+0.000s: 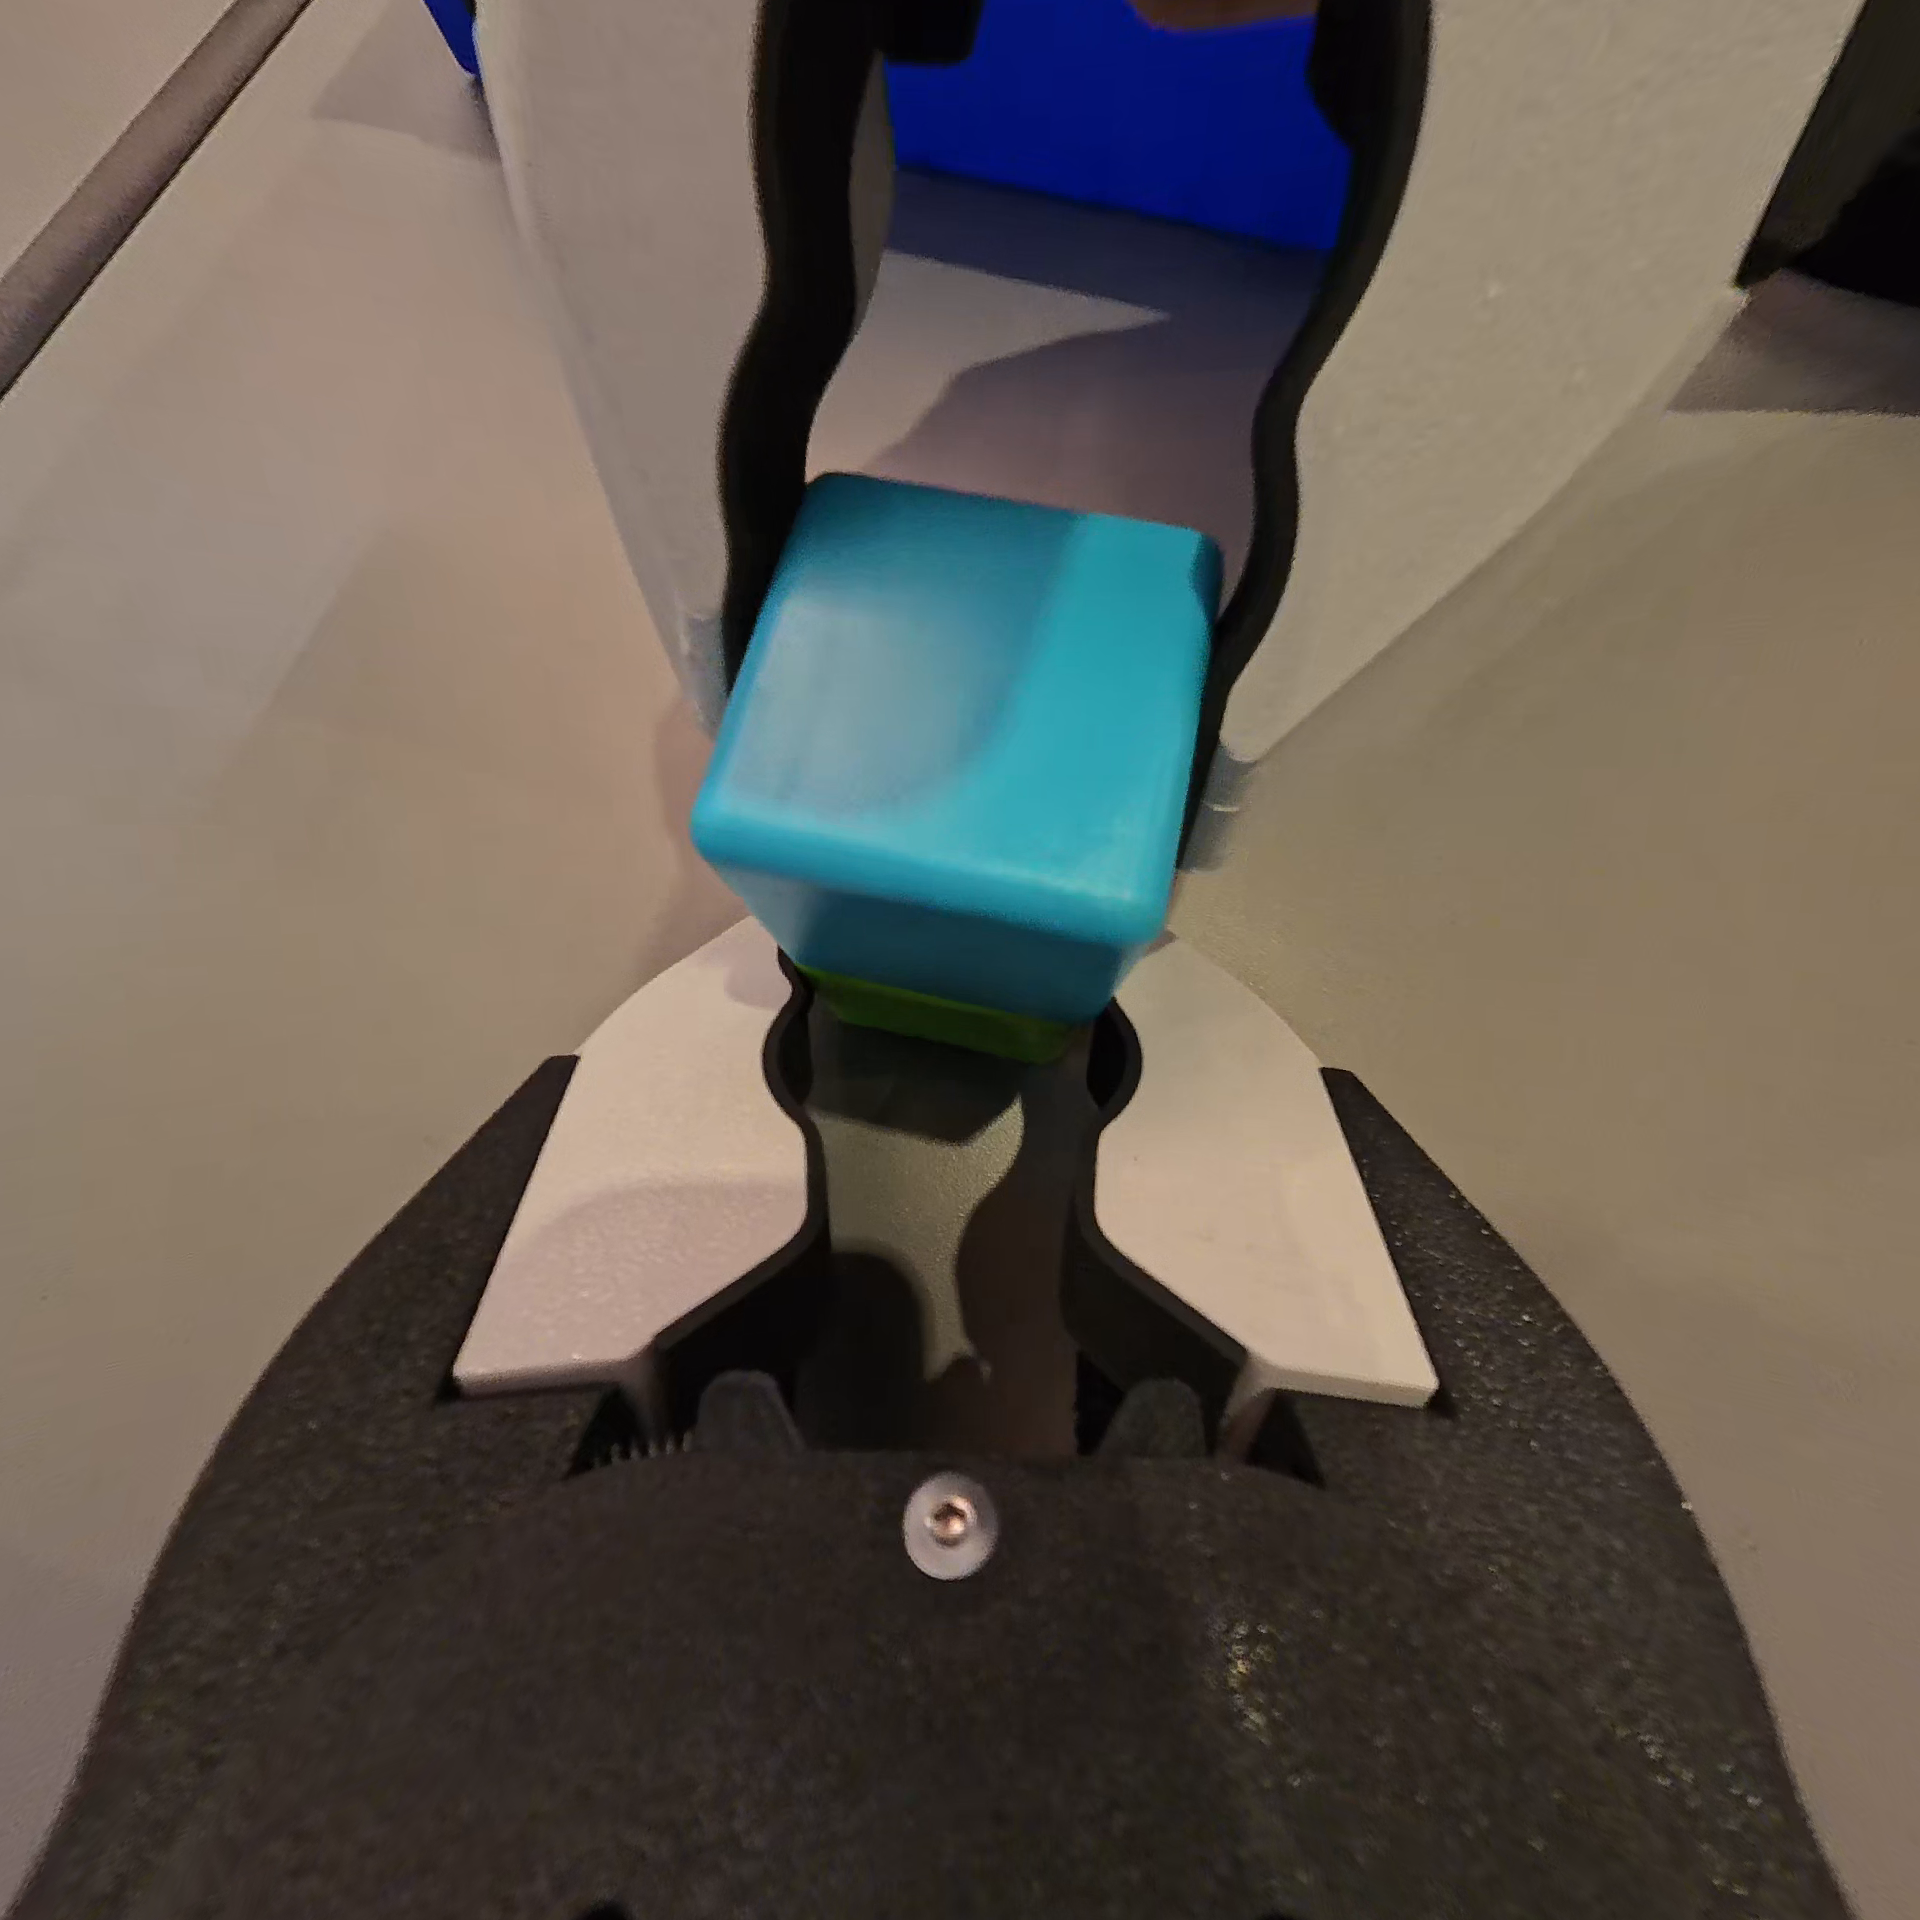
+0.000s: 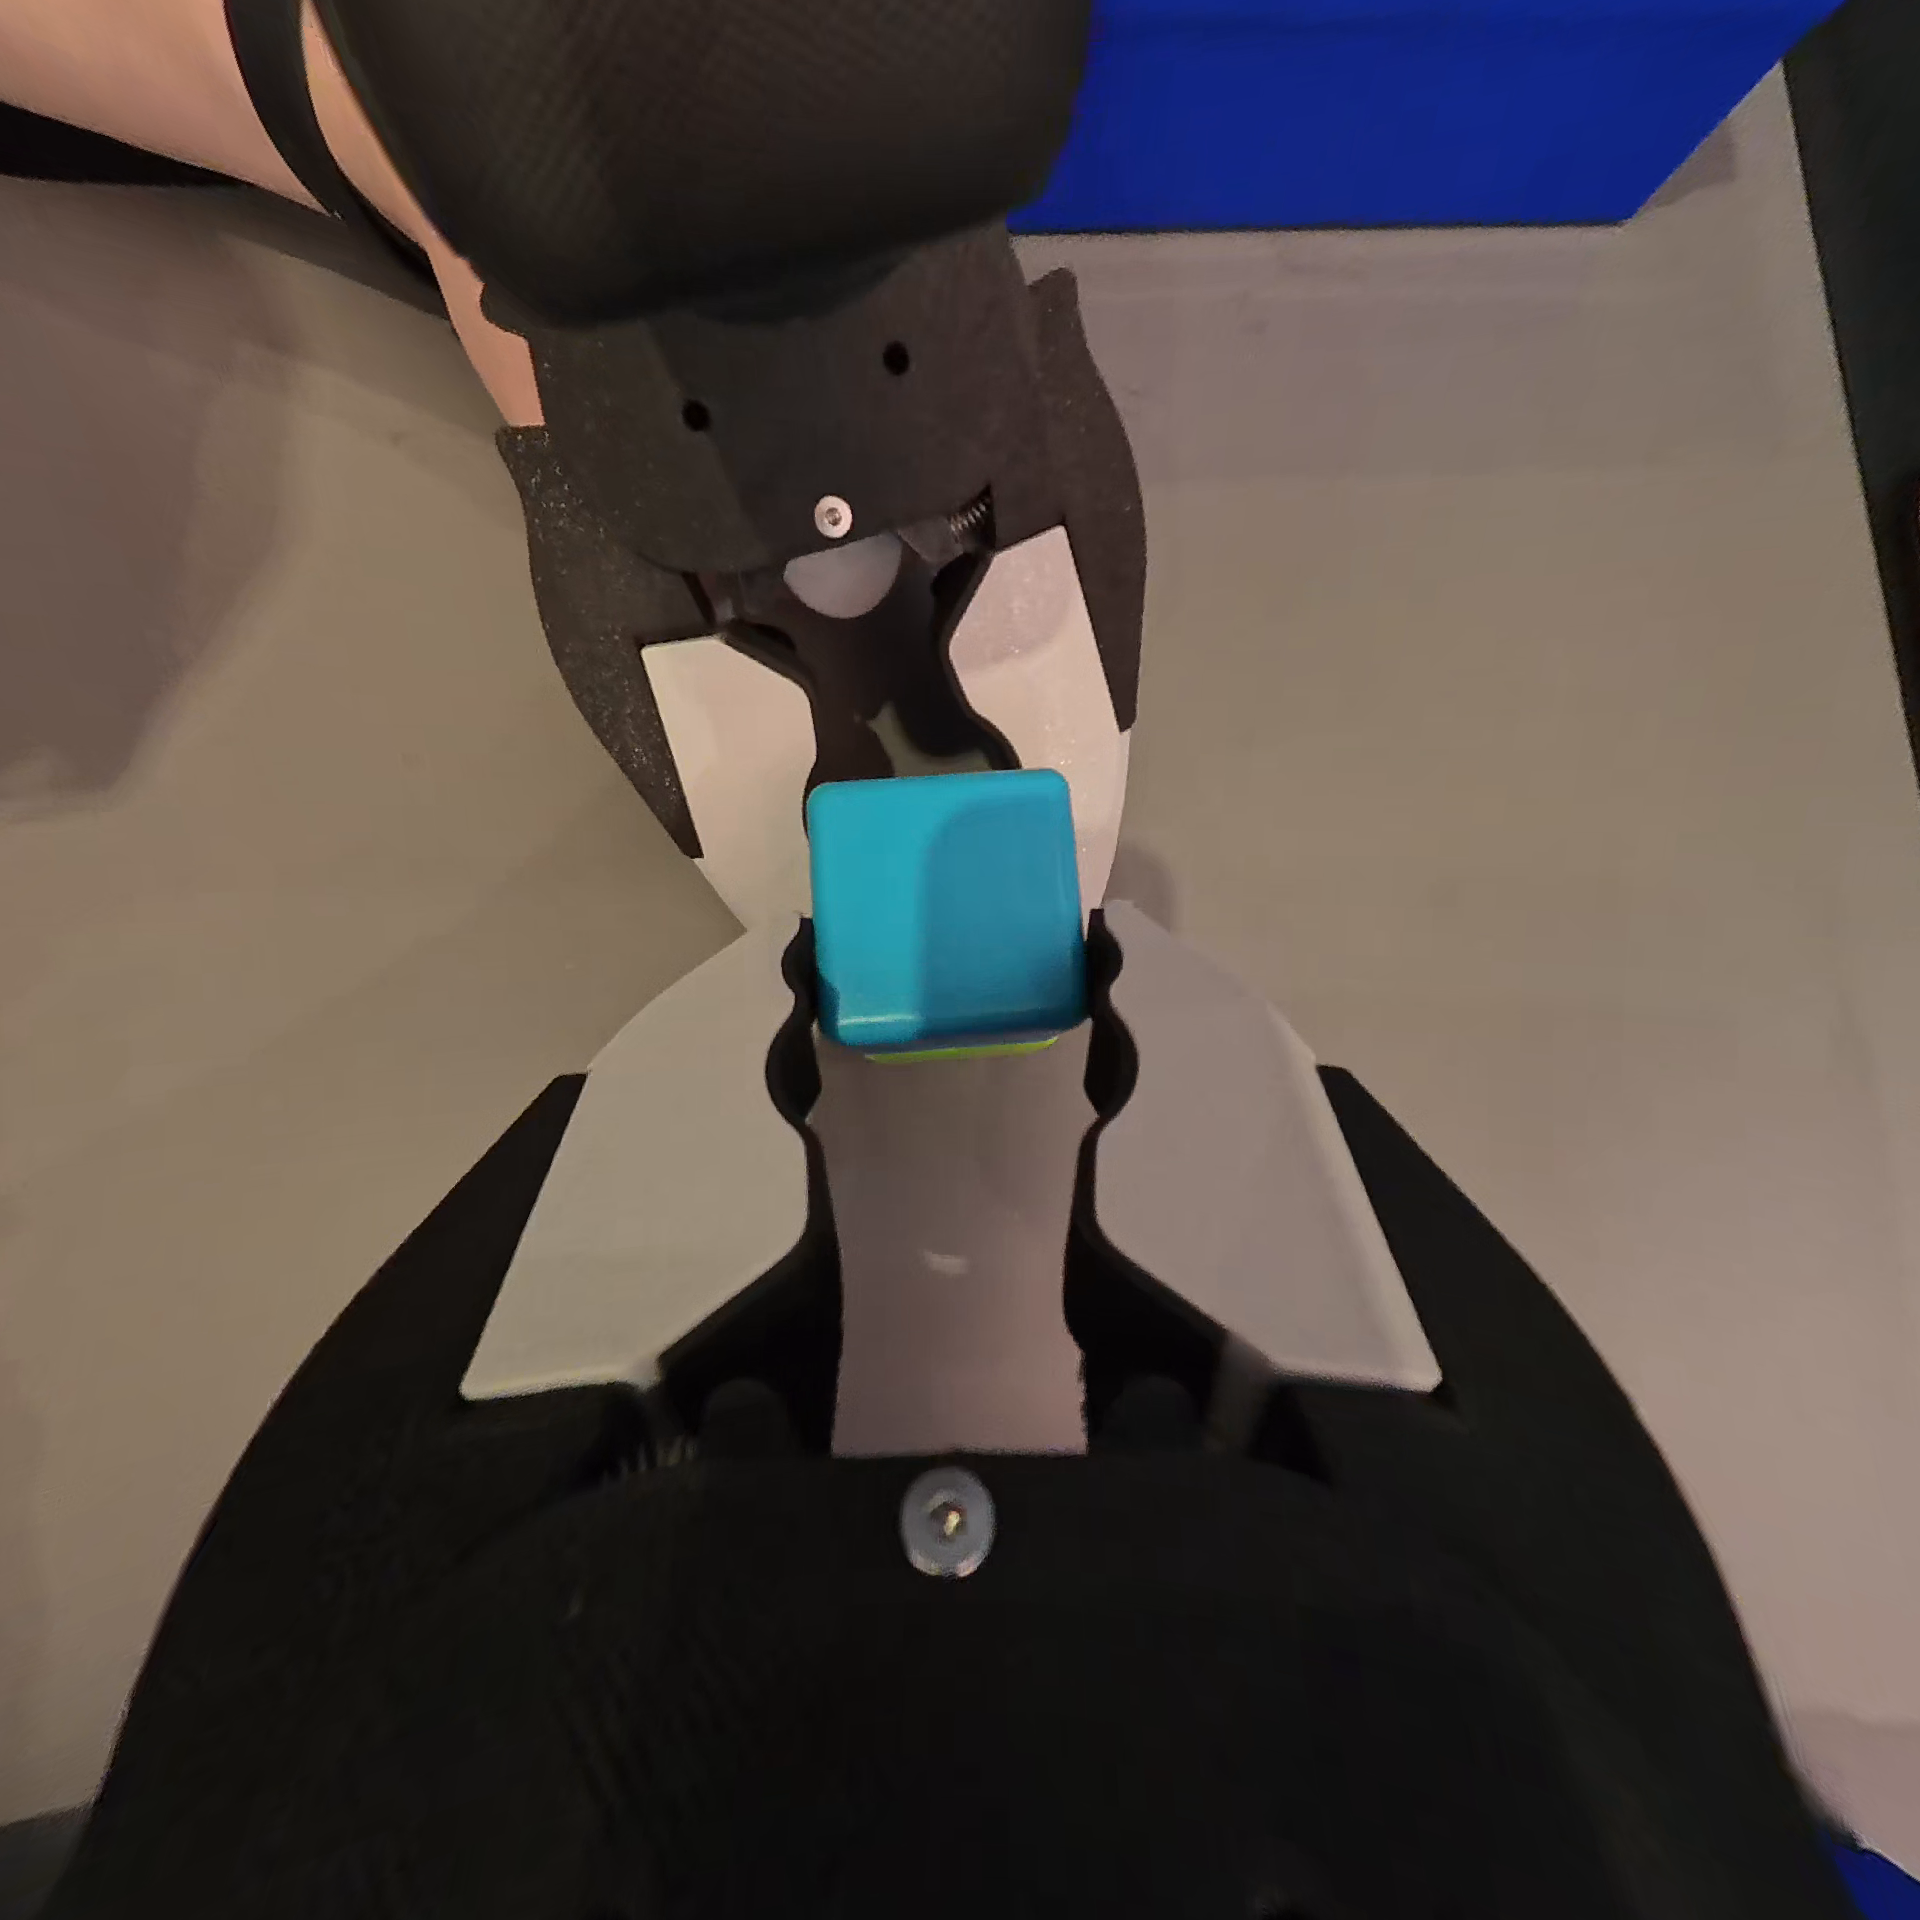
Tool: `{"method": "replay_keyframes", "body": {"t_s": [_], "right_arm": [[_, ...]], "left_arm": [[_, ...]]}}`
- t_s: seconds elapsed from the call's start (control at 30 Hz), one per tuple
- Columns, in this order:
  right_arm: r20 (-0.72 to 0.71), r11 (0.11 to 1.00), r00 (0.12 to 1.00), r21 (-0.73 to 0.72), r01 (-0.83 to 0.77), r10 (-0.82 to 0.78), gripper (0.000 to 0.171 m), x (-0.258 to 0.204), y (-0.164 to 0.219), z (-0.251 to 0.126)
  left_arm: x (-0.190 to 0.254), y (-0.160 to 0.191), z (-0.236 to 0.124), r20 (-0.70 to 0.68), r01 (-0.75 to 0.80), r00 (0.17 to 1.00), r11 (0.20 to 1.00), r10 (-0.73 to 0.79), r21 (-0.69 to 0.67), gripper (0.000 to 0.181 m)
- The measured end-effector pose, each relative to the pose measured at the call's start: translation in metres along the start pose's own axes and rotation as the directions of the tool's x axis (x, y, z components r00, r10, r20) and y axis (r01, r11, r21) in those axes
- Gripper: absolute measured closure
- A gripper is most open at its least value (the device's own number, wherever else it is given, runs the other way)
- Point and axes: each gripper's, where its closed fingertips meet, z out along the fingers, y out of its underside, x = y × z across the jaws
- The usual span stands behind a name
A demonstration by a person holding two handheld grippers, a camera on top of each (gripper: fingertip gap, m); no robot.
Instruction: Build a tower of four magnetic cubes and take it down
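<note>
A teal cube sits on a green cube, slightly tilted. My left gripper is shut on the green cube from the near side. My right gripper reaches in from the far side, shut on the teal cube. In the right wrist view my right gripper clamps the teal cube, with a sliver of the green cube under it. The left gripper faces it, lower down. Anything under the green cube is hidden.
The grey table lies below both grippers. A blue box stands at the back and also shows in the left wrist view. A dark object stands at the right edge. A person's hand holds the left gripper. Spacing between my two grippers at the tips: around 5 cm.
</note>
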Motion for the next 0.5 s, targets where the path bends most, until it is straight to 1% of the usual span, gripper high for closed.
{"method": "replay_keyframes", "body": {"t_s": [0.1,0.2,0.27,0.33,0.43,0.5], "right_arm": [[0.024,0.999,0.999,0.005,-0.037,0.037,0.121,-0.001,0.0,-0.002],[0.06,0.996,0.996,0.043,-0.074,0.072,0.121,-0.003,-0.005,-0.008],[0.08,0.991,0.994,0.104,-0.083,0.074,0.121,-0.005,-0.015,-0.018],[0.047,0.992,0.997,0.108,-0.071,0.066,0.121,-0.002,-0.016,-0.029],[-0.028,0.992,0.999,0.122,-0.031,0.035,0.121,0.005,-0.016,-0.058],[-0.085,0.985,0.996,0.174,-0.008,0.023,0.121,0.009,-0.018,-0.096]], "left_arm": [[0.0,0.0,0.0,0.006,-0.011,1.0,1.0,0.011,0.0,0.131],[0.0,-0.001,0.0,0.031,-0.038,0.999,0.999,0.038,0.002,0.131],[0.0,0.0,0.001,0.01,0.007,1.0,1.0,-0.006,-0.007,0.131],[-0.001,0.0,0.0,-0.002,0.016,1.0,1.0,-0.016,-0.002,0.131],[-0.001,0.001,0.0,0.01,-0.001,1.0,1.0,0.001,-0.003,0.131],[-0.002,0.001,0.0,0.01,0.001,1.0,1.0,-0.001,-0.003,0.131]]}}
